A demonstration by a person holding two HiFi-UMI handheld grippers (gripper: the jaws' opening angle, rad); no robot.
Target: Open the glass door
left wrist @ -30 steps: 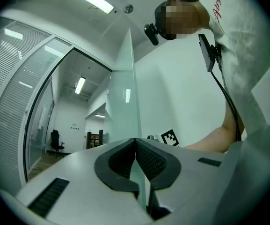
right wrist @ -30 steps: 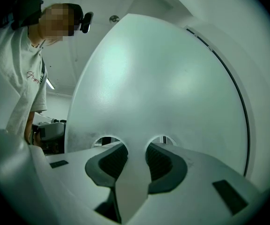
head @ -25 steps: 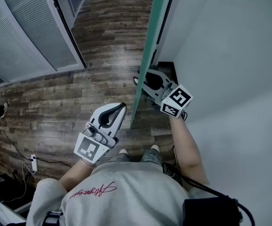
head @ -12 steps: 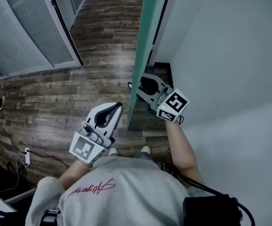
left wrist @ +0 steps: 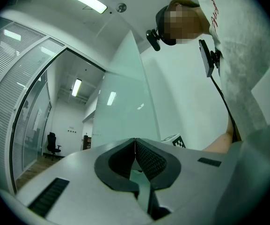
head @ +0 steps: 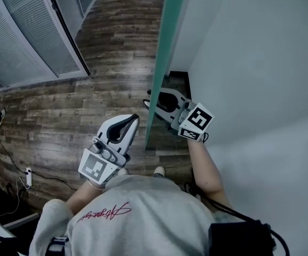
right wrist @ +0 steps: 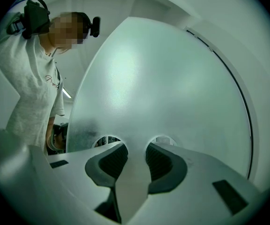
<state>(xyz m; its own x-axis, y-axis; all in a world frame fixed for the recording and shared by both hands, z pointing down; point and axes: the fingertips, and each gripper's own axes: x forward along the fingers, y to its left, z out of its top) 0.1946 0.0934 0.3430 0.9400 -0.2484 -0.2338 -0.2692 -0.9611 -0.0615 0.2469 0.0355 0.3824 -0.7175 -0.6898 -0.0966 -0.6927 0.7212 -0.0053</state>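
Observation:
The glass door (head: 165, 52) shows in the head view as a green edge running from the top down to the floor. My right gripper (head: 153, 98) straddles that edge at mid height, one jaw on each face of the pane. In the right gripper view the frosted door (right wrist: 163, 88) fills the picture, and my right gripper (right wrist: 135, 146) has its pads pressed on a strip of it. My left gripper (head: 134, 119) hangs shut and empty just left of the door edge. Its own view shows the left gripper (left wrist: 135, 140) with tips touching and the door (left wrist: 125, 111) ahead.
A white wall (head: 260, 63) stands close on the right behind the door. A glass partition with blinds (head: 20, 41) runs along the left over the wooden floor (head: 89, 105). A power strip (head: 27, 173) with its cable lies at lower left. An office chair (left wrist: 53, 144) stands far off.
The right gripper and the door edge it holds have shifted left and nearer to me in the head view. The left gripper moved along with them, still shut.

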